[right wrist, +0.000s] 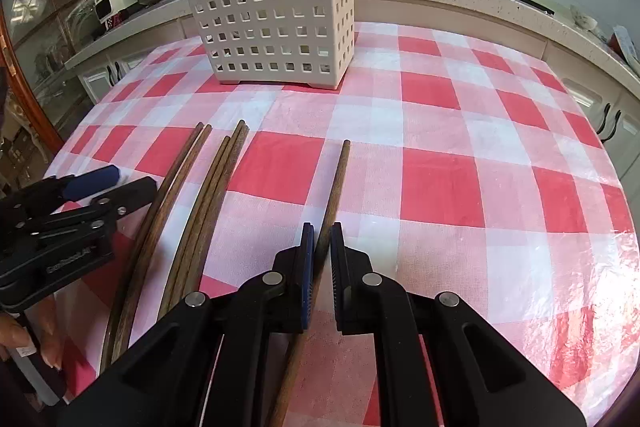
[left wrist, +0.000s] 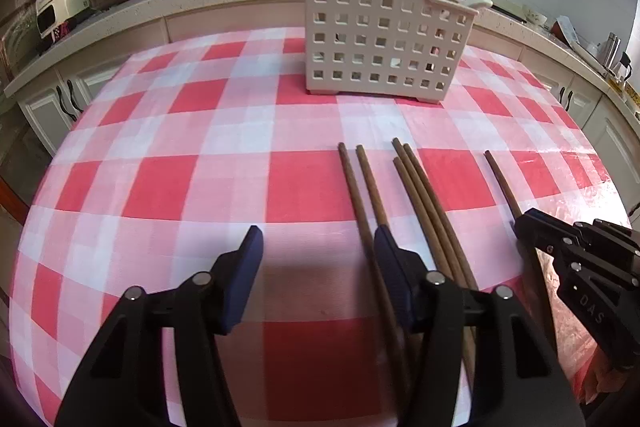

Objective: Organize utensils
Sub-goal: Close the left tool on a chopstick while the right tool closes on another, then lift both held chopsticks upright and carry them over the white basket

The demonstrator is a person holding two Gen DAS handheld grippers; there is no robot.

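Left gripper (left wrist: pixel 318 247) hovering low over red-checked tablecloth (left wrist: pixel 160 187), jaws standing apart, nothing pinched; pair of chopsticks (left wrist: pixel 362 195) running just inside its right finger. Three more chopsticks (left wrist: pixel 420 187) lying bundled beside. Right gripper (right wrist: pixel 320 247) clamping down on single chopstick (right wrist: pixel 338 179), pads pressing both sides. White perforated caddy (left wrist: pixel 380 27) sitting upright at far end, well apart.

Six brown wooden chopsticks lie flat on the checked surface. A single chopstick (right wrist: pixel 334 187) runs between the right claw's (right wrist: pixel 320 247) closed fingers. A group of three (left wrist: pixel 424 195) lies just right of the left claw (left wrist: pixel 318 243), a pair (left wrist: pixel 360 187) at its right finger. The white perforated holder (left wrist: pixel 380 23) stands upright beyond both.
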